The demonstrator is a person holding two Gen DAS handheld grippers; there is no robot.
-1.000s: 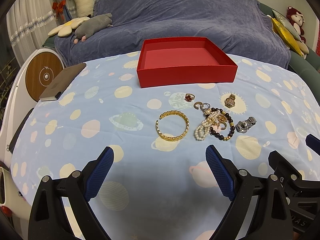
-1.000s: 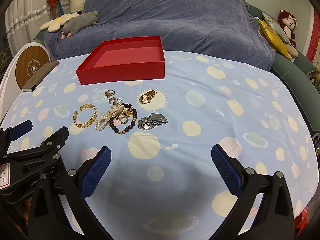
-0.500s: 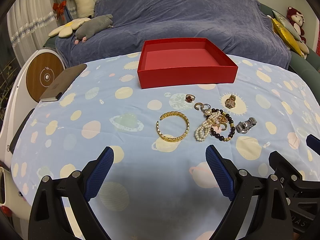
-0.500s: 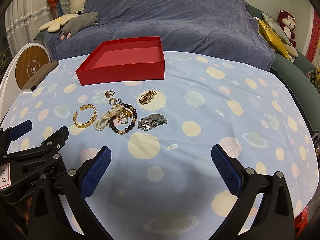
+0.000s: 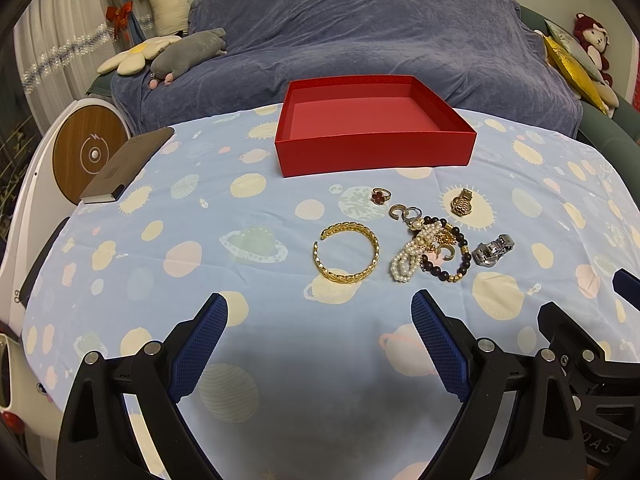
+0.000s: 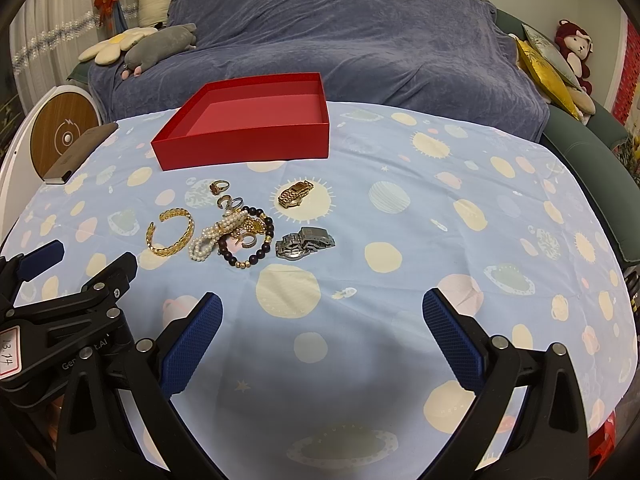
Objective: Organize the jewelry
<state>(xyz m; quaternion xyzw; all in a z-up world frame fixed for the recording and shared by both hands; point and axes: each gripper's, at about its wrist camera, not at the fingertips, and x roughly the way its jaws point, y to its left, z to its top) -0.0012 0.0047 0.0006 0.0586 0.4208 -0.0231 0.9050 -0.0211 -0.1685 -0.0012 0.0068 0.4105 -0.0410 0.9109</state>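
Observation:
An empty red box [image 5: 376, 148] [image 6: 244, 144] stands at the far side of the table. In front of it lie a gold bangle [image 5: 346, 257] [image 6: 171, 232], a pearl bracelet [image 5: 407, 256] [image 6: 212, 236], a dark bead bracelet [image 5: 448, 268] [image 6: 250, 254], a red-stone ring [image 5: 378, 196] [image 6: 219, 187], small rings [image 5: 406, 213], a gold watch [image 5: 462, 202] [image 6: 295, 194] and a silver watch [image 5: 493, 250] [image 6: 306, 242]. My left gripper [image 5: 320, 340] is open and empty, short of the bangle. My right gripper [image 6: 322, 336] is open and empty, nearer than the silver watch.
A blue planet-print cloth [image 5: 200, 240] covers the table. A dark notebook [image 5: 128, 164] lies at the far left edge beside a round wooden-faced device [image 5: 90, 156]. A blue-covered sofa [image 5: 360, 40] with plush toys stands behind the table.

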